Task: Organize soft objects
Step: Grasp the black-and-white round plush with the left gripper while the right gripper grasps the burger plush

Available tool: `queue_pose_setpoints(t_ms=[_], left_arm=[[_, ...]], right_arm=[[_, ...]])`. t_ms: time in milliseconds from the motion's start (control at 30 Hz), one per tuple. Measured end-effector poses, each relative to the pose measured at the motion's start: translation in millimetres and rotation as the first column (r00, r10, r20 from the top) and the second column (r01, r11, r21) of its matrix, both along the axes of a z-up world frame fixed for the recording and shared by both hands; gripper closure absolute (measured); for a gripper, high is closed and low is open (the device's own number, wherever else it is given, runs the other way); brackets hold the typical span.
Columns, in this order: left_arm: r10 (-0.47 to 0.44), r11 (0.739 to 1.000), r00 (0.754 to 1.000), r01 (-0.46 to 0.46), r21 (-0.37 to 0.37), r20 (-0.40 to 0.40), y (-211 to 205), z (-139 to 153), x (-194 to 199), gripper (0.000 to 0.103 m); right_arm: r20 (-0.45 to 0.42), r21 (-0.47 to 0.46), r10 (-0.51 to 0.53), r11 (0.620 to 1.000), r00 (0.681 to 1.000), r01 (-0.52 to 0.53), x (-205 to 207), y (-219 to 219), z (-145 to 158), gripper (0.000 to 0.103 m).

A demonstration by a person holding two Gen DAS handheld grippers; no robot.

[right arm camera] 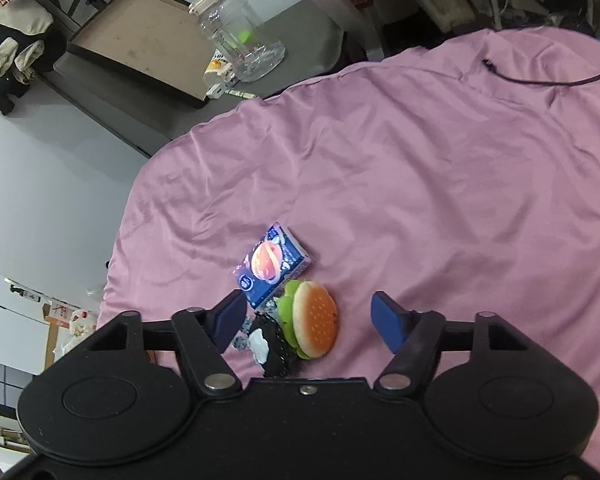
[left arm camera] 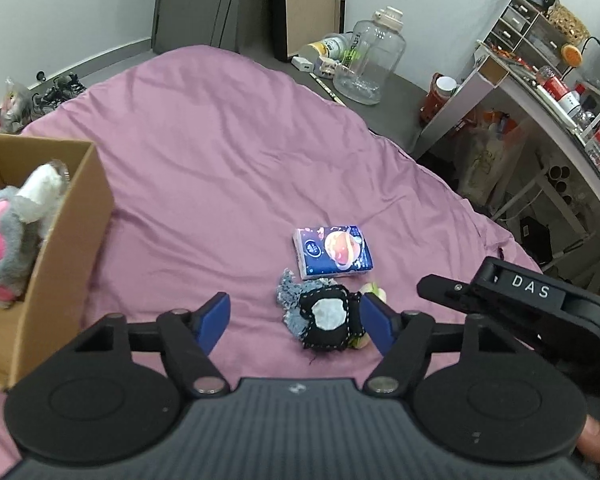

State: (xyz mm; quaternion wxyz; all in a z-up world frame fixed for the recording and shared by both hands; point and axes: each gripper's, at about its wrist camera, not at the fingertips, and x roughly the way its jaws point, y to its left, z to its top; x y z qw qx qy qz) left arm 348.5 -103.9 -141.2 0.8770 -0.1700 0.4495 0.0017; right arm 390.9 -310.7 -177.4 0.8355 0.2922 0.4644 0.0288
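On the pink bedsheet (left arm camera: 220, 152) lie a blue tissue pack (left arm camera: 332, 251), a black-and-denim fabric toy (left arm camera: 324, 318) and a plush hamburger (right arm camera: 314, 324), close together. My left gripper (left arm camera: 296, 320) is open above the sheet, the fabric toy just inside its right finger. My right gripper (right arm camera: 308, 322) is open, the hamburger and the fabric toy (right arm camera: 266, 344) between its fingers, untouched. The tissue pack (right arm camera: 272, 266) lies just beyond. A cardboard box (left arm camera: 56, 248) at the left holds a grey-and-pink plush (left arm camera: 4, 248). The right gripper's body (left arm camera: 520, 304) shows in the left wrist view.
A clear plastic jug (left arm camera: 372, 60) stands on the floor beyond the bed, also visible in the right wrist view (right arm camera: 240, 36). A cluttered desk with shelves (left arm camera: 548, 80) is at the right. A flat brown tray (right arm camera: 140, 40) leans near the jug. A dark cable (right arm camera: 540, 80) lies on the sheet.
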Motion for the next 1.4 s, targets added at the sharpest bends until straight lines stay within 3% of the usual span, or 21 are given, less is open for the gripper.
queue_pose_setpoints(t_ms=[200,533,833,900,1000,1133,1400], left_arm=[[0.007,1.000,0.999,-0.008,-0.028,-0.046,-5,-23,21,0.041],[0.051,0.994,0.994,-0.060,-0.097,-0.093,-16,-50,47,0.041],[0.074,0.993,0.988,-0.085,-0.081,-0.134,-26,-67,60,0.042],[0.087,0.989,0.986,-0.102,-0.105,-0.143,-23,-71,57,0.061],[0.091,0.984,0.985,-0.111,-0.140,-0.147,-21,-74,54,0.071],[0.087,0.979,0.986,-0.112,-0.173,-0.145,-14,-73,51,0.072],[0.098,0.981,0.987,-0.117,-0.157,-0.128,0,-67,39,0.077]], right_arm=[[-0.039,0.030,-0.003,1.000,0.999,0.004,13,-6,-19,0.041],[-0.077,0.077,-0.031,0.996,0.997,0.037,27,-17,-41,0.041],[-0.102,0.109,-0.024,0.993,0.994,0.036,32,-19,-54,0.041],[-0.114,0.118,-0.023,0.992,0.993,0.036,34,-19,-58,0.041],[-0.122,0.138,-0.017,0.990,0.992,0.034,36,-18,-61,0.041],[-0.125,0.139,0.004,0.990,0.992,0.014,37,-12,-63,0.041],[-0.123,0.132,0.021,0.991,0.992,-0.005,48,0,-61,0.041]])
